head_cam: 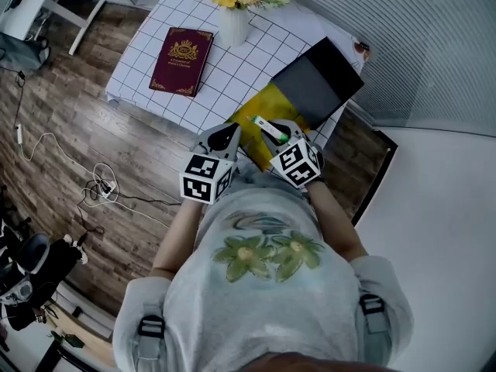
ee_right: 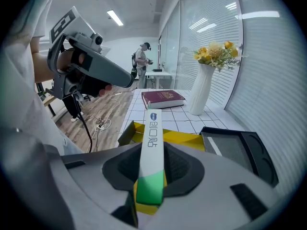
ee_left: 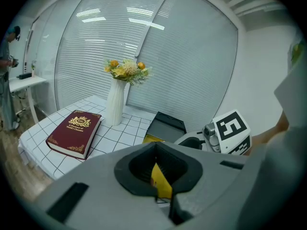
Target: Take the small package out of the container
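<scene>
A yellow open container sits at the near corner of the white checked table. My right gripper is shut on the small package, a long white pack with a green end. The package juts forward from the jaws, above the container. My left gripper is close beside it on the left. In the left gripper view its jaws are shut on a yellow wall of the container. The right gripper's marker cube shows just to the right.
A black tray lies right behind the container. Farther back on the table are a dark red book and a white vase of flowers. Cables lie on the wooden floor to the left. A person stands far off.
</scene>
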Available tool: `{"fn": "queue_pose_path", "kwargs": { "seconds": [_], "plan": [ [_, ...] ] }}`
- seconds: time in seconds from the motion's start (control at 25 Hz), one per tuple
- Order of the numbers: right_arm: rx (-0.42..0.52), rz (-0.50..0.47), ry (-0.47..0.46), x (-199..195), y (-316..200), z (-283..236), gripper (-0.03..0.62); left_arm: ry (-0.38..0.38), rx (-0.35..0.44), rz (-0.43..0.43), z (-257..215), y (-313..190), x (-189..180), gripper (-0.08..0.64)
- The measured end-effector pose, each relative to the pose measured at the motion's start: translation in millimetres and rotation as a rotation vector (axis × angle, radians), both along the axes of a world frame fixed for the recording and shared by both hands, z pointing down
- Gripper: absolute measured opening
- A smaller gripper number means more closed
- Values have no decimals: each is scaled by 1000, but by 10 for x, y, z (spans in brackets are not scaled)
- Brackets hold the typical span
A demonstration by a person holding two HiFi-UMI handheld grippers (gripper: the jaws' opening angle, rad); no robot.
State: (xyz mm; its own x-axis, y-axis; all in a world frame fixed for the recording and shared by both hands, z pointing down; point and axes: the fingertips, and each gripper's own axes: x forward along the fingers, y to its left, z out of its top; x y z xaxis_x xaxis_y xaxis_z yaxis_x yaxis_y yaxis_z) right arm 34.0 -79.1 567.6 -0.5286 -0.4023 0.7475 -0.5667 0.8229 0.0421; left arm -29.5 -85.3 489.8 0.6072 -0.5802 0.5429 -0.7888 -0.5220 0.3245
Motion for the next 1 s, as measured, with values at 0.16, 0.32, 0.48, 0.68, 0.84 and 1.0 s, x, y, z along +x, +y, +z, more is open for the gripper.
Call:
{"fn": "queue_pose_path", "kwargs": {
  "seconds": [0.16, 0.32, 0.48, 0.68, 0.84, 1.0],
  "plan": [
    [15, 6, -10, 8, 58, -89, 91, -5, 8, 11, -33, 74, 8, 8],
    [28, 14, -20, 25, 100, -158, 91, -8, 17, 19, -59, 132, 22, 8],
    [39, 22, -29, 21, 143, -243, 91, -7, 24, 25, -101, 183, 26, 8],
    [60, 26, -42, -13, 197, -348, 91, -7, 25, 31, -110, 262, 14, 8],
    [74, 24, -42, -30, 250, -423, 91, -10, 23, 36, -119, 321, 5, 8],
    [94, 24, -47, -47, 303, -533, 91, -11, 26, 42, -142, 361, -2, 8]
  ]
}}
